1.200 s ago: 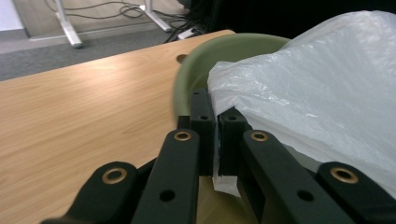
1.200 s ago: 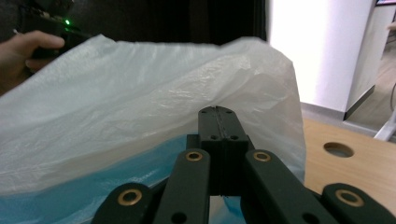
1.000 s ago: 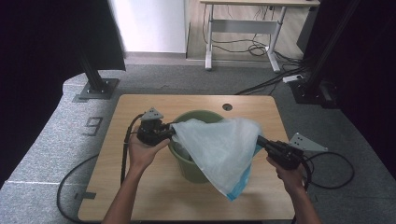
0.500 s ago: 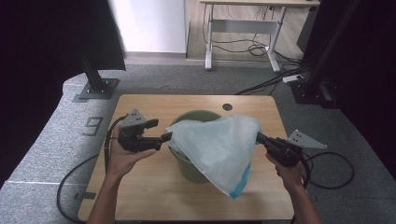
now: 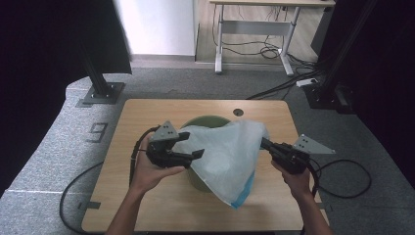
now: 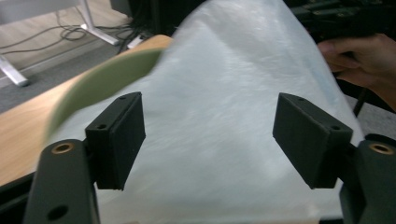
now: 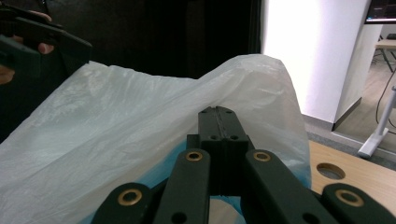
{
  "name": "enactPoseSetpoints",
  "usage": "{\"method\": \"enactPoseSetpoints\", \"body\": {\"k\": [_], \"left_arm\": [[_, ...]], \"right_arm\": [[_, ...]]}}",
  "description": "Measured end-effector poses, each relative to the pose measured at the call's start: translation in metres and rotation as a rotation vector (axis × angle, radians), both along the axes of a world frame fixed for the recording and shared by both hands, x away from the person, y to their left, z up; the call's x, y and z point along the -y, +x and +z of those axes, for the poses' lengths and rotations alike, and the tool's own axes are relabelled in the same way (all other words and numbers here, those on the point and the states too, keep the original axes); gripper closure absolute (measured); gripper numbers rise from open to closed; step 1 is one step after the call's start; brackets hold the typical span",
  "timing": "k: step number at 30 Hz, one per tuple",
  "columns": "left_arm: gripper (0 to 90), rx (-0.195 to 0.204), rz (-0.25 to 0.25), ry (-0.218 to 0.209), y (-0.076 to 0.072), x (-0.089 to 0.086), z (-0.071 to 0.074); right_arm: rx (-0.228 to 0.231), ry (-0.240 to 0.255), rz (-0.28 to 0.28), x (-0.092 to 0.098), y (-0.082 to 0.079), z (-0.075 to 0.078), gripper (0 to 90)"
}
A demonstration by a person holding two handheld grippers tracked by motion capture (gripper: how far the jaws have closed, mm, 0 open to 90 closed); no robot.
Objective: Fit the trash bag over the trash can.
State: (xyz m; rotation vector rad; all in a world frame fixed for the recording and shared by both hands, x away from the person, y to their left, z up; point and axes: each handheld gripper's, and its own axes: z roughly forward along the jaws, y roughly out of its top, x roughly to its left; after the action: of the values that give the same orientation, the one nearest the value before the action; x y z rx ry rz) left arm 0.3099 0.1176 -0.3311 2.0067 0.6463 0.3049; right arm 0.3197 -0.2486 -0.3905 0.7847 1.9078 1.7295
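A: What's different from a second ago?

B: The left gripper has let go. A second ago it pinched the near-left edge of the white plastic bag at the bin's rim; its jaws have just been opening, and now they stand wide apart with nothing pressed between the pads. The hand has also drawn back to the left, away from the bag.

A: And the other side?

B: The right gripper is unchanged: jaws shut tight on the bag's right edge, holding it up. In the right gripper view the film bunches right at the closed jaw tips.

A: So what does that mean for lining the bin?

B: My guess is the left hand is regrasping. With only 1 corner held, the mouth isn't spread, so a fresh hold on the rim is needed.

A: Where's the bag, and what's inside the bin?

B: The bag drapes over the green bin on the wooden table, its tail hanging toward the near edge. Only the bin's far rim shows; whether anything lies inside, I can't tell.
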Motion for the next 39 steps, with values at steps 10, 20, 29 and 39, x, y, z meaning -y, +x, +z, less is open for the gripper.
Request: {"method": "enactPoseSetpoints", "body": {"k": [10, 20, 29, 39], "left_arm": [[18.6, -0.029, -0.041, 0.004, -0.008, 0.023, -0.008], [16.7, -0.054, -0.051, 0.021, -0.010, 0.037, -0.016], [16.0, -0.086, -0.047, 0.041, -0.011, 0.043, -0.027], [14.6, -0.105, -0.010, 0.019, -0.021, 0.048, -0.035]], "right_arm": [[0.010, -0.059, 0.035, -0.036, -0.003, 0.008, 89.0], [-0.032, -0.135, 0.037, -0.067, 0.010, 0.004, 89.0], [-0.043, -0.148, -0.013, -0.065, 0.014, 0.000, 89.0], [-0.046, -0.159, -0.042, -0.067, 0.015, -0.002, 89.0]]}}
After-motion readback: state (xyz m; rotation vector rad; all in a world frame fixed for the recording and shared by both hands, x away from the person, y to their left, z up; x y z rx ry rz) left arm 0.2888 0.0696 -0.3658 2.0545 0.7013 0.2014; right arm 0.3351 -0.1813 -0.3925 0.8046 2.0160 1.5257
